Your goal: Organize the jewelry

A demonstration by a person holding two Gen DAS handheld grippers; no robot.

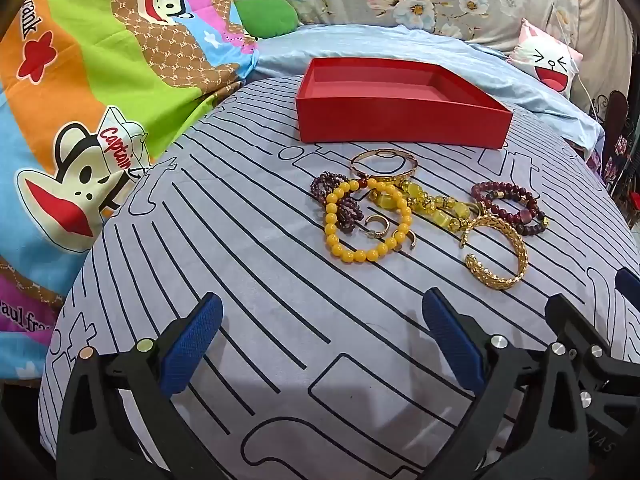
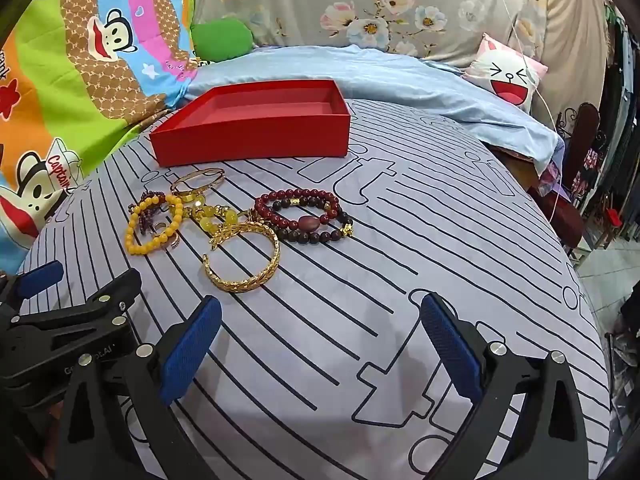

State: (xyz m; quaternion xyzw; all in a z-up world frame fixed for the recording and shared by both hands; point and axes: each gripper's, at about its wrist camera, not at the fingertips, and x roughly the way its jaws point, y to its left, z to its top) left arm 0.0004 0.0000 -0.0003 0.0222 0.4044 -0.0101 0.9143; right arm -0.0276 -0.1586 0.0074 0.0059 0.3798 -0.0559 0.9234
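Observation:
A pile of jewelry lies on the striped cloth in front of an empty red box (image 1: 400, 120) (image 2: 256, 136). It holds a yellow bead bracelet (image 1: 366, 220) (image 2: 154, 222), a gold cuff (image 1: 500, 252) (image 2: 244, 260), a thin gold bangle (image 1: 384, 164) (image 2: 198, 184), dark red bead bracelets (image 1: 508, 208) (image 2: 304, 216), translucent yellow-green beads (image 1: 436, 204) (image 2: 212, 216), purple beads (image 1: 332, 192) and small gold rings (image 1: 376, 226). My left gripper (image 1: 320, 344) is open and empty, short of the pile. My right gripper (image 2: 320, 344) is open and empty, to the right of the pile.
The striped grey cloth (image 1: 240, 280) covers a rounded surface. A cartoon monkey blanket (image 1: 80, 100) lies at the left. A light blue sheet (image 2: 400, 76), a floral cloth and a smiling-face pillow (image 2: 508, 76) lie behind. The floor drops off at the right (image 2: 600, 272).

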